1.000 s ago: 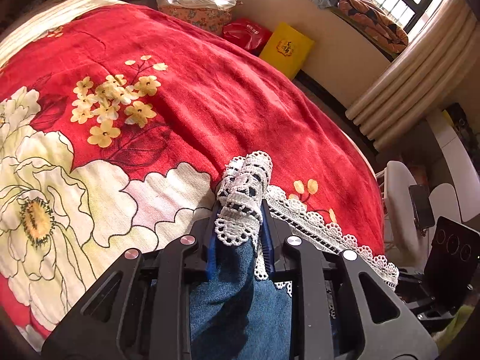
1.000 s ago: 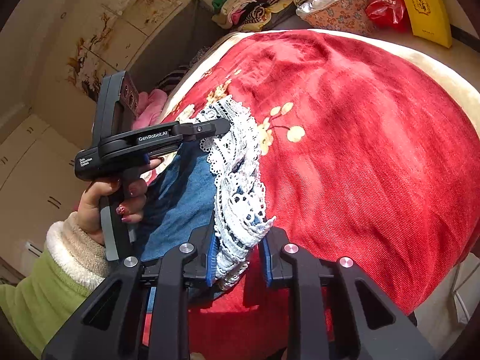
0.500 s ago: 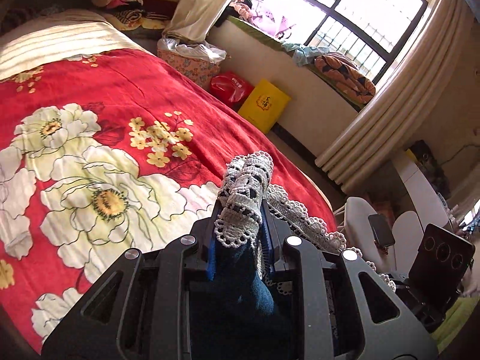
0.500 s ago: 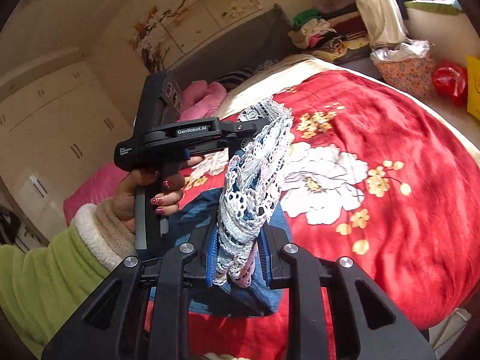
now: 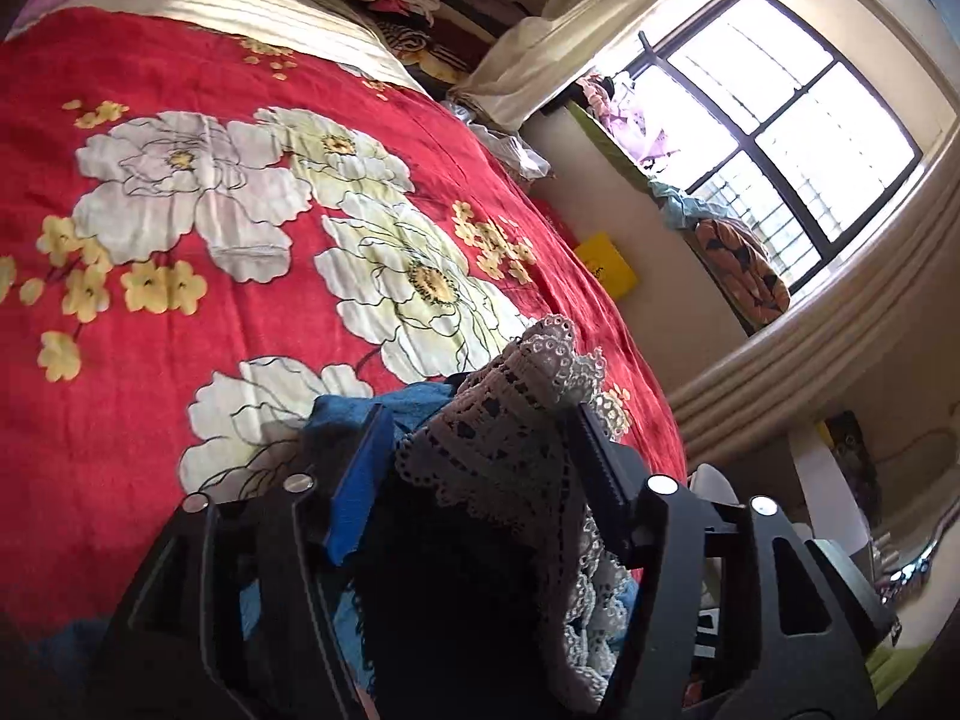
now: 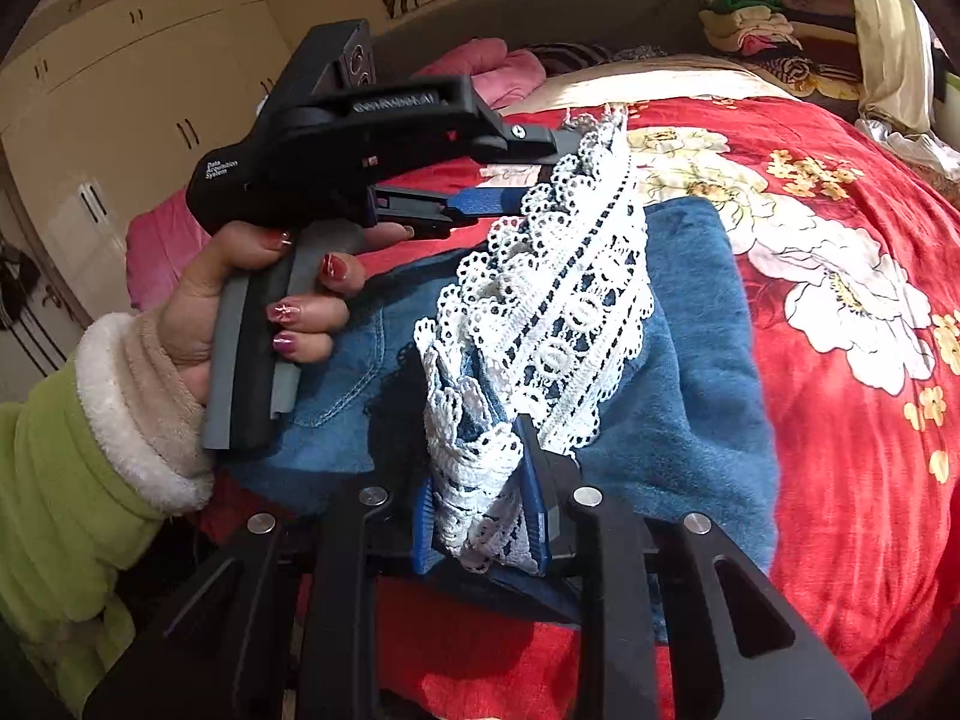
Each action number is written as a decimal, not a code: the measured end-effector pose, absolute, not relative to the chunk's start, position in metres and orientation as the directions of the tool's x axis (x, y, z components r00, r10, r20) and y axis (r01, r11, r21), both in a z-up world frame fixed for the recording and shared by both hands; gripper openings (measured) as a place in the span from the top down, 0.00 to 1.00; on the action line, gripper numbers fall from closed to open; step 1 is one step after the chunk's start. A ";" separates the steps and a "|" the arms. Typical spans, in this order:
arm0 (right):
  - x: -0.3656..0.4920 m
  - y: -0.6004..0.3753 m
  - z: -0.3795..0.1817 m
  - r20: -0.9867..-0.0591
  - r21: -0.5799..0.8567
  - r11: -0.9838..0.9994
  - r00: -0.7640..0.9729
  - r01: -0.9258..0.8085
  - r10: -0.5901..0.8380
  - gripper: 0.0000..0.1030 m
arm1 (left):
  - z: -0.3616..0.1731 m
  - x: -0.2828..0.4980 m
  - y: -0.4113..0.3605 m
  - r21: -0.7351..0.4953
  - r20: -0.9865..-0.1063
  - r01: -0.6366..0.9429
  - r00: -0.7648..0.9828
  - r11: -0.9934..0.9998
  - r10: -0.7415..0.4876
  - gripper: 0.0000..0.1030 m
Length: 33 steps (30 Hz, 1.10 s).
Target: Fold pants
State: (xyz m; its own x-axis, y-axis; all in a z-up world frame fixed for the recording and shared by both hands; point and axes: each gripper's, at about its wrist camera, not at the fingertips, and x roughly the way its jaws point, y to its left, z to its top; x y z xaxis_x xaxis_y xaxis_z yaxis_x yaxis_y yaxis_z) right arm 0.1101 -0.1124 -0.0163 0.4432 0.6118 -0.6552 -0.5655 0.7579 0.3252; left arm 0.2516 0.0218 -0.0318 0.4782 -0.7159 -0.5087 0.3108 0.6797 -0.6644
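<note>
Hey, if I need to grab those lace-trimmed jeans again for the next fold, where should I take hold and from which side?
Probably the lace hem: it stands bunched above the folded denim jeans on the red floral blanket, so fingers can close across it. Come from the near side, as the right gripper does now. The left gripper is opening, lace between its fingers.

Pants (image 6: 690, 372): blue denim, matt, fuzzy nap on the inside face; hem trim is white openwork lace (image 6: 564, 312), rough and holey. Blanket (image 5: 150, 360): red plush cloth, matt, printed flowers. Left gripper (image 6: 528, 174) and right gripper (image 6: 480, 516): matt black plastic bodies, shiny metal screw heads, ribbed blue pads. Handle grip (image 6: 252, 360): grey, matt, rubbery. Sleeve (image 6: 54, 480): green fleece, white fluffy cuff.
</note>
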 end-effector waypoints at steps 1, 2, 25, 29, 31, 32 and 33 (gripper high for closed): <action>0.109 -0.108 -0.017 -0.662 0.319 0.755 0.436 -0.573 0.610 0.76 | -0.034 0.250 0.029 -0.697 -0.490 0.291 0.474 0.655 -0.732 0.38; 0.108 -0.104 -0.019 -0.669 0.305 0.756 0.435 -0.579 0.603 0.76 | -0.035 0.248 0.036 -0.731 -0.465 0.273 0.472 0.626 -0.749 0.35; 0.171 -0.171 0.005 -0.621 0.448 0.795 0.497 -0.410 0.606 0.41 | -0.058 0.240 0.057 -0.740 -0.514 0.166 0.485 0.651 -0.708 0.86; 0.230 -0.184 -0.015 -0.650 0.519 0.797 0.463 -0.308 0.602 0.40 | -0.054 0.244 0.052 -0.734 -0.514 0.172 0.491 0.656 -0.703 0.86; 0.254 -0.181 -0.025 -0.666 0.549 0.788 0.424 -0.279 0.614 0.40 | -0.050 0.244 0.050 -0.739 -0.502 0.177 0.498 0.650 -0.707 0.86; 0.263 -0.177 -0.030 -0.670 0.560 0.780 0.401 -0.279 0.625 0.40 | -0.049 0.244 0.049 -0.745 -0.492 0.180 0.501 0.642 -0.712 0.86; 0.273 -0.174 -0.039 -0.681 0.572 0.775 0.369 -0.271 0.632 0.54 | -0.047 0.244 0.049 -0.754 -0.478 0.185 0.505 0.631 -0.719 0.86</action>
State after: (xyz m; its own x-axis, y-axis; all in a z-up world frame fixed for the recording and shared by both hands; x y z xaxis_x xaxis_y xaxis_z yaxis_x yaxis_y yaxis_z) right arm 0.2730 -0.1736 -0.0386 0.3691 0.6320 -0.6814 -0.2707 0.7745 0.5717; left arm 0.2439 0.0487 -0.0475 0.5054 -0.7185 -0.4778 0.1847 0.6310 -0.7535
